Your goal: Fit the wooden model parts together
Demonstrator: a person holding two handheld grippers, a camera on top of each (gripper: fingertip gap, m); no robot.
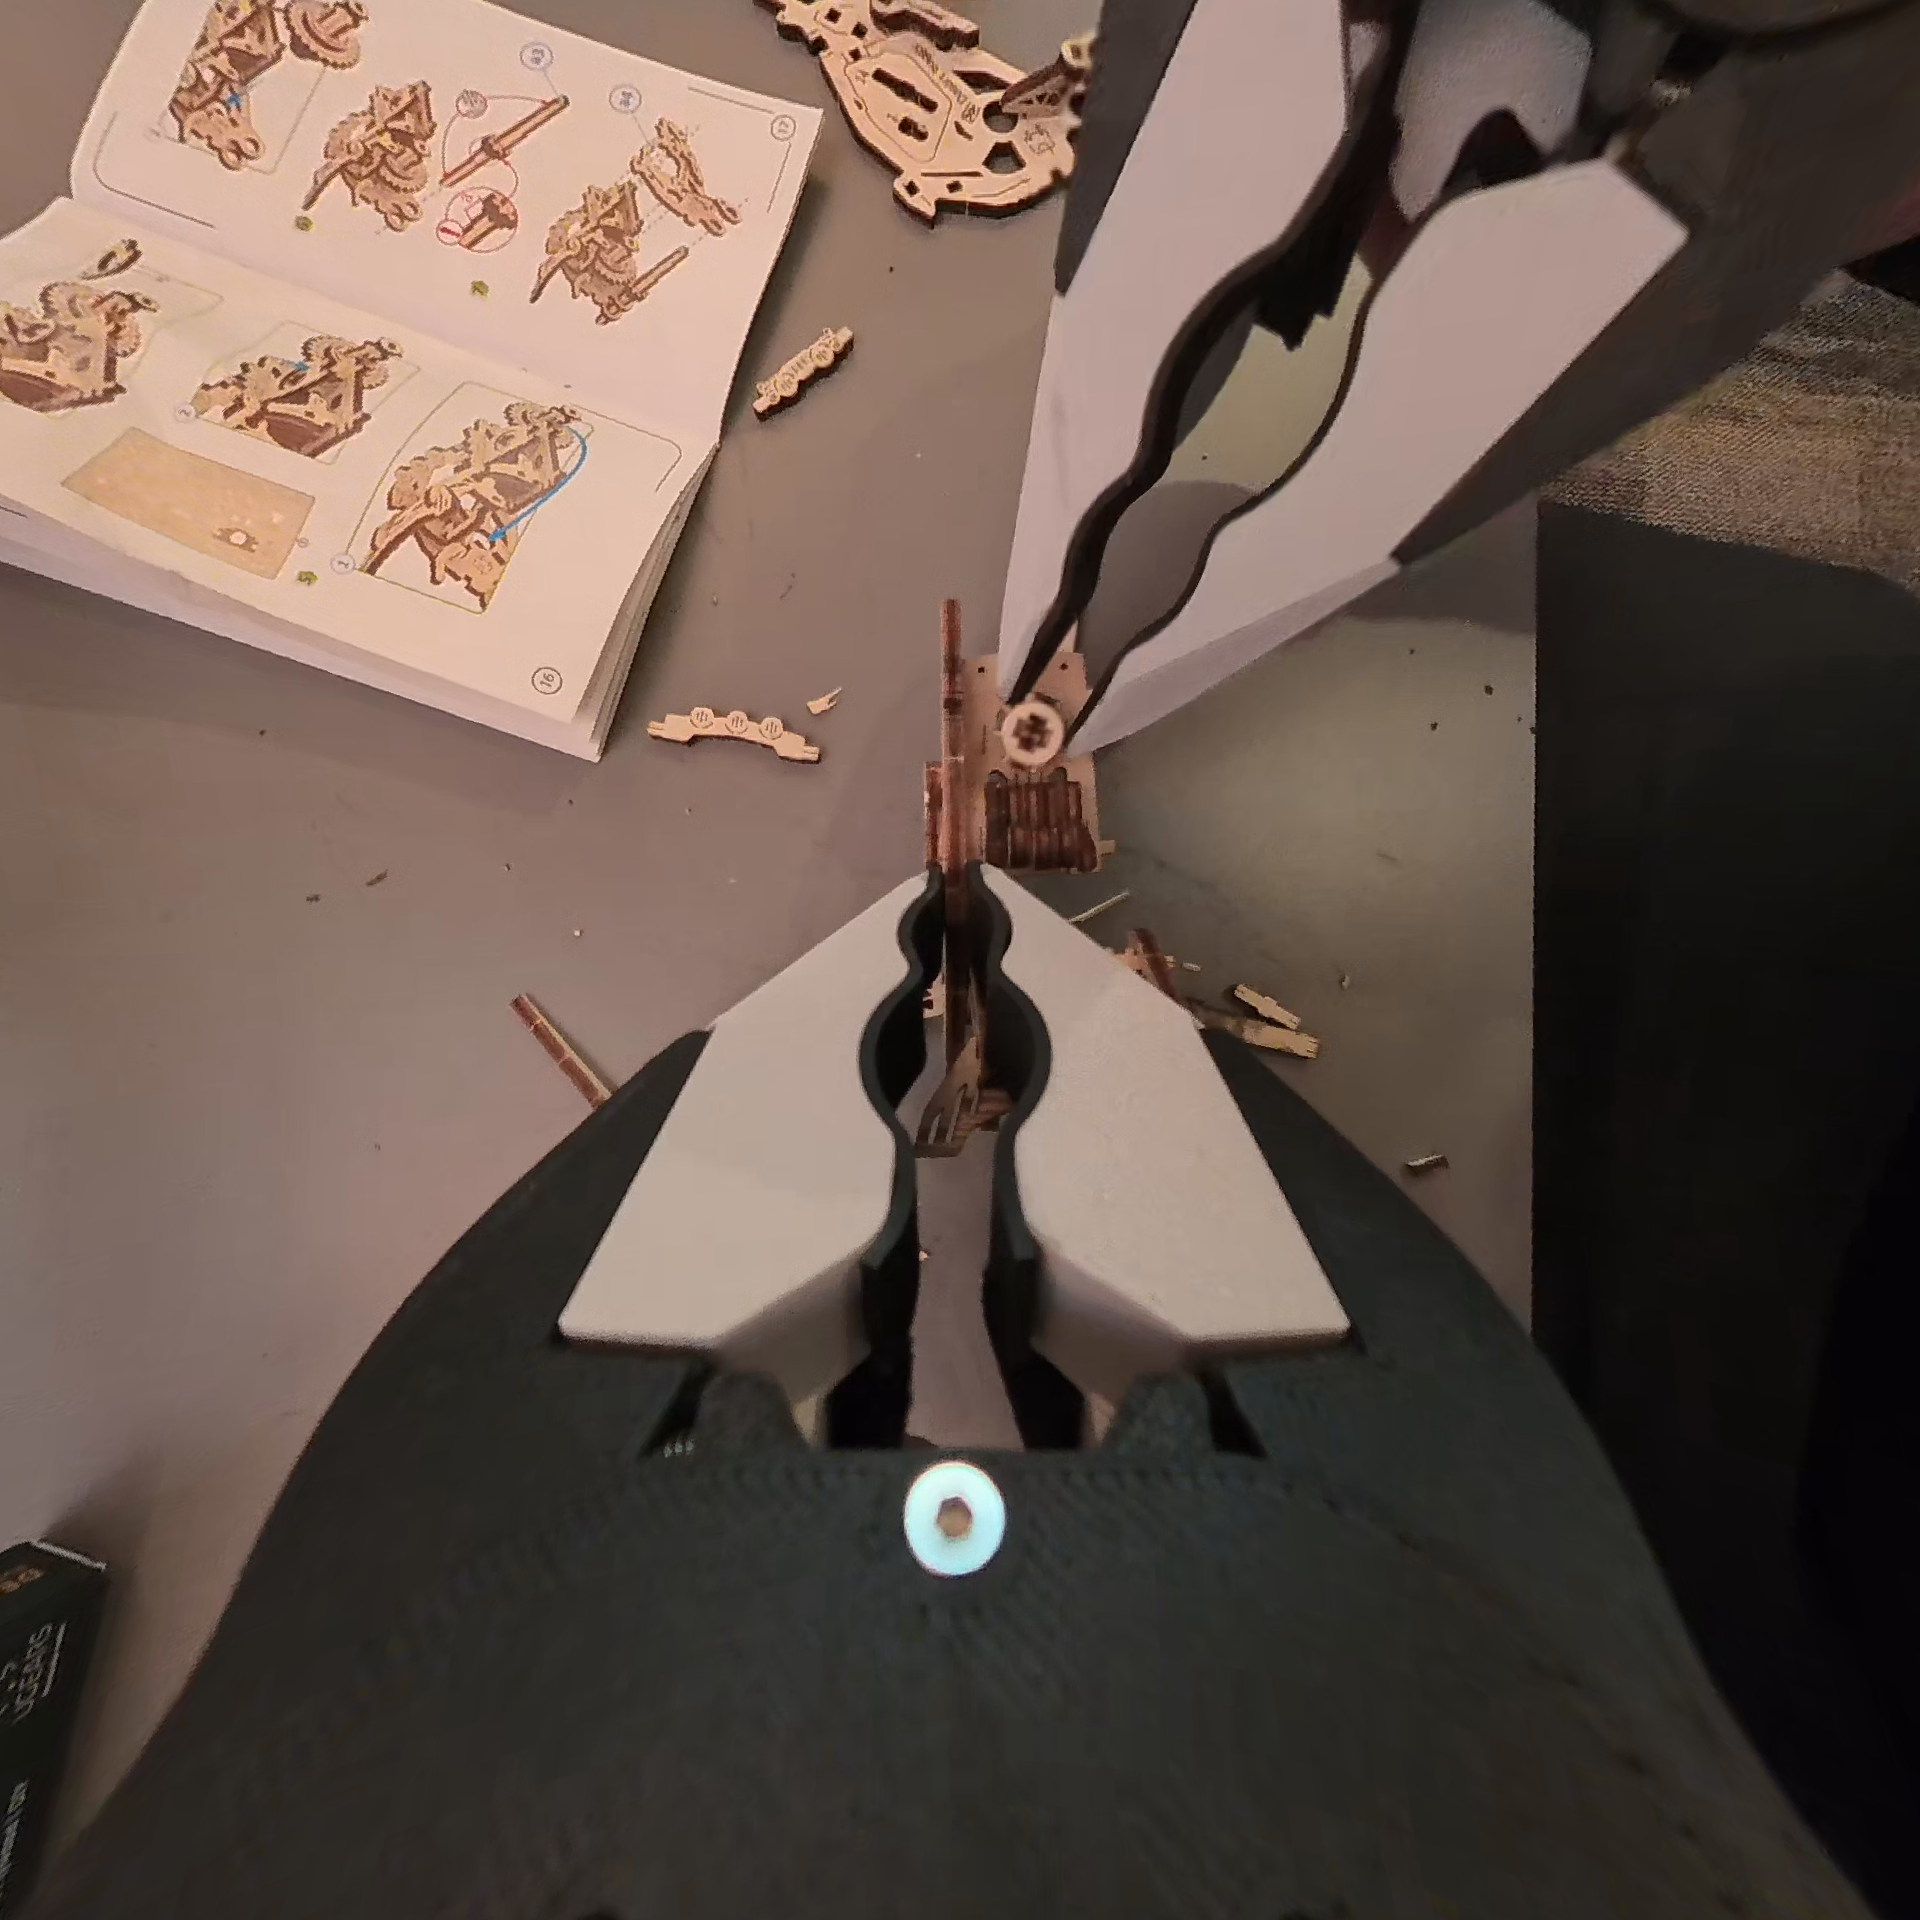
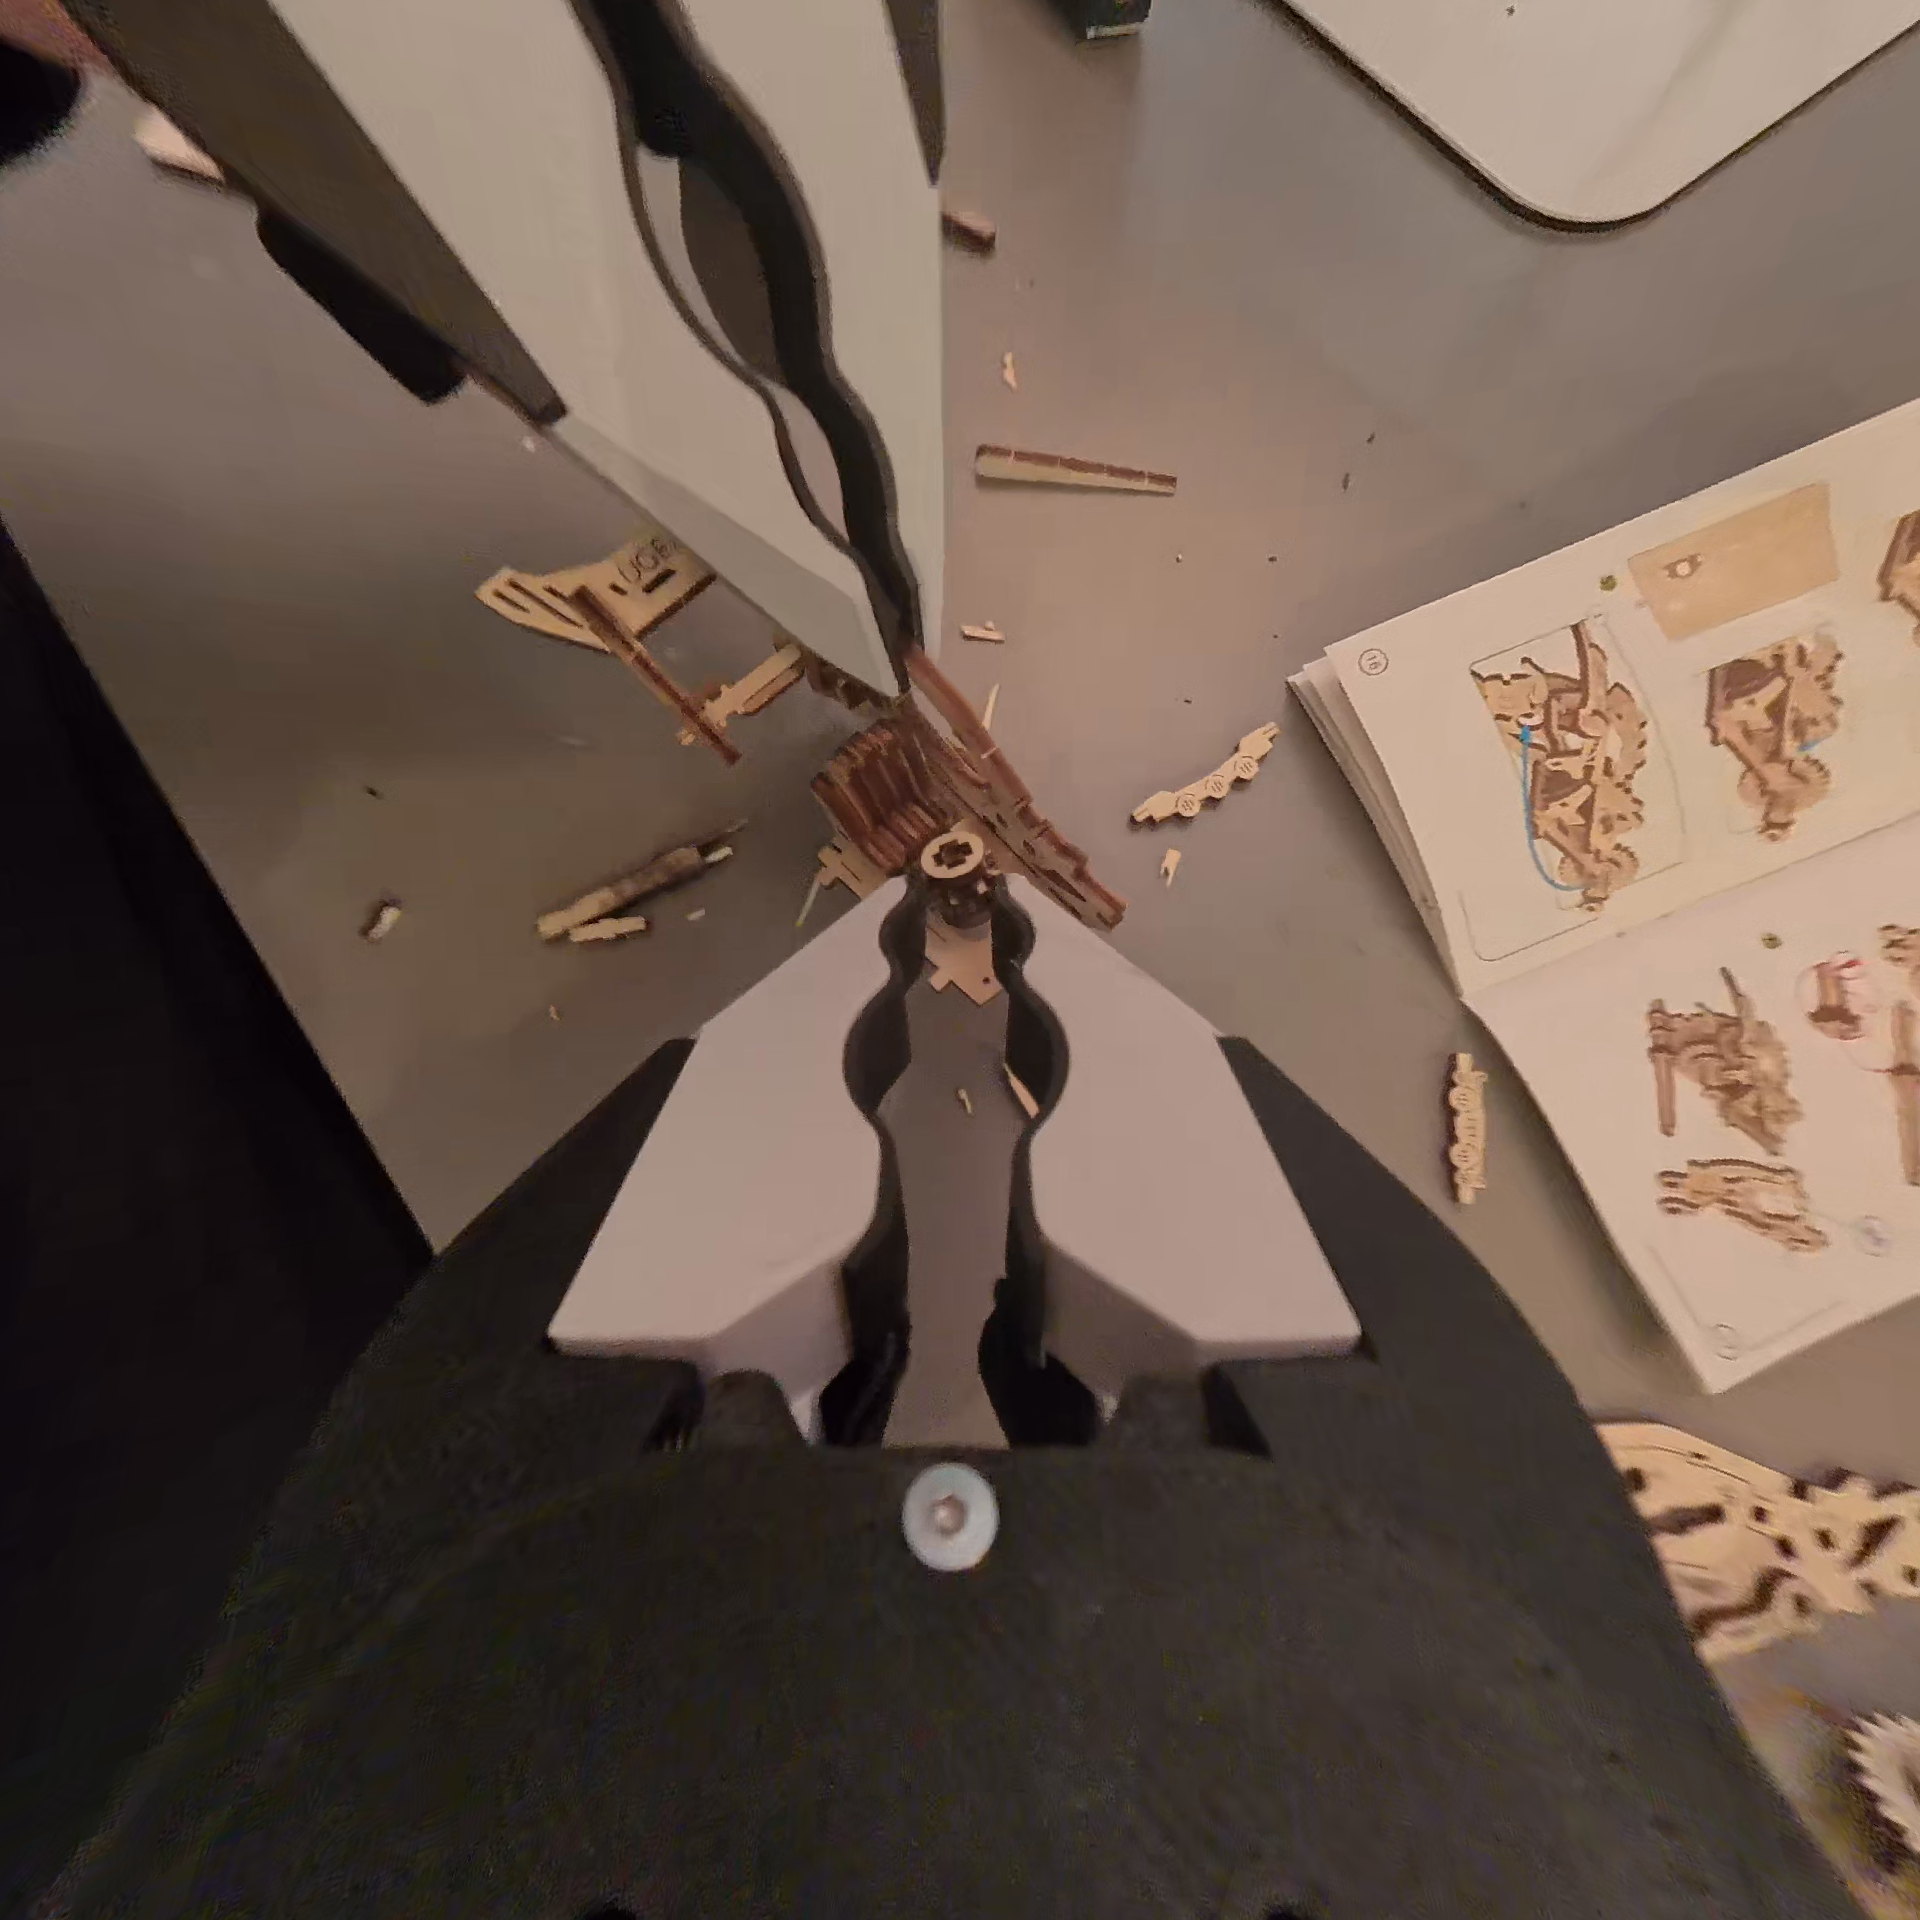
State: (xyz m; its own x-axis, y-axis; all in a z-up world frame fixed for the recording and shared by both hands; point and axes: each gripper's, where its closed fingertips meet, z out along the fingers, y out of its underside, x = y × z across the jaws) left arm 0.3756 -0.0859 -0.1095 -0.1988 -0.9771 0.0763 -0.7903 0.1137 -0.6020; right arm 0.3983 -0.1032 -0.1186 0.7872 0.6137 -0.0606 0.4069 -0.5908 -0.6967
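Note:
A small wooden model sub-assembly (image 1: pixel 1029 790) with a ribbed dark-edged block and a flat plate is held above the grey table. My left gripper (image 1: pixel 958 878) is shut on the plate's thin edge. My right gripper (image 1: pixel 1044 707) comes in from the upper right and is shut on a small round wooden peg (image 1: pixel 1037 729) set against the assembly. In the right wrist view the peg (image 2: pixel 952 856) sits at my right gripper's tips (image 2: pixel 954 902), the ribbed block (image 2: pixel 883 790) beyond it, and the left gripper (image 2: pixel 902 649) reaches in from the top left.
An open instruction booklet (image 1: pixel 343 343) lies at the left, and shows in the right wrist view (image 2: pixel 1662 935). Loose wooden parts (image 1: pixel 732 727) and offcuts (image 1: pixel 1262 1023) scatter the table. A cut-out parts sheet (image 1: pixel 935 114) lies at the back. A dark box (image 1: pixel 42 1704) sits bottom left. Only a small space, under 4 cm, lies between the two pairs of fingers.

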